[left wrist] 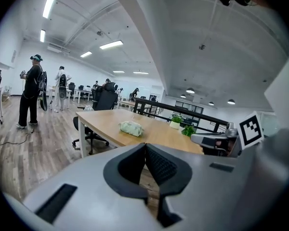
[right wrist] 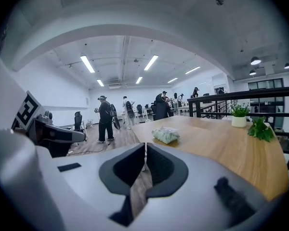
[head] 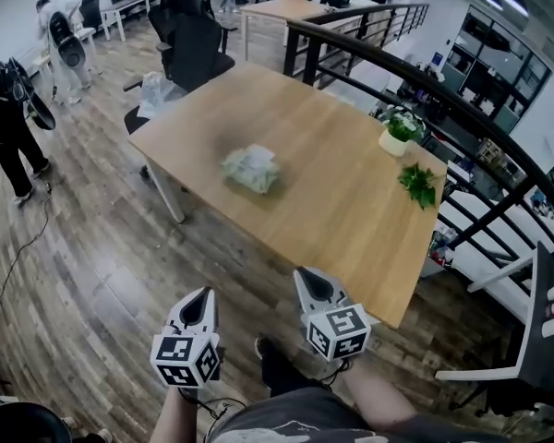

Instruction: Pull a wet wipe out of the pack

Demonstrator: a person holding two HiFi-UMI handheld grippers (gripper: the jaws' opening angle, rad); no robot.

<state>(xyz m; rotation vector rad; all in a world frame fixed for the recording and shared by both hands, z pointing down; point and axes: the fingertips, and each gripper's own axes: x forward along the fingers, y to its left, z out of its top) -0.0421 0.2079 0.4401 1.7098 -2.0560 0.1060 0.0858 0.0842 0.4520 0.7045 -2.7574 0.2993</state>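
We work in an open-plan office with a plank floor [head: 83, 247] and a bare wooden table [head: 351, 220] in front of us.

Nearest to us, the left gripper [head: 199, 301] is held above the floor, short of the table's near edge. Its own view shows the left gripper [left wrist: 145, 146] with the jaws pressed together and nothing between them. The right gripper [head: 309, 282] is held beside it, at the near edge of the table. Its own view shows the right gripper [right wrist: 145, 146] likewise closed and empty.

Farther on, the wet wipe pack [head: 251, 168] lies flat on the table, toward the left half and well apart from both grippers. It sits straight ahead, between the lines of the two grippers. In the left gripper view the pack [left wrist: 131, 128] appears just left of the jaw line, and in the right gripper view the pack [right wrist: 165, 134] appears just right of it.

We judge that its long axis runs roughly along the near table edge, crosswise to our approach. The right gripper looks slightly nearer. Both jaw pairs must spread before any contact.

Beyond the pack, a potted plant [head: 402, 129] stands at the far right edge.
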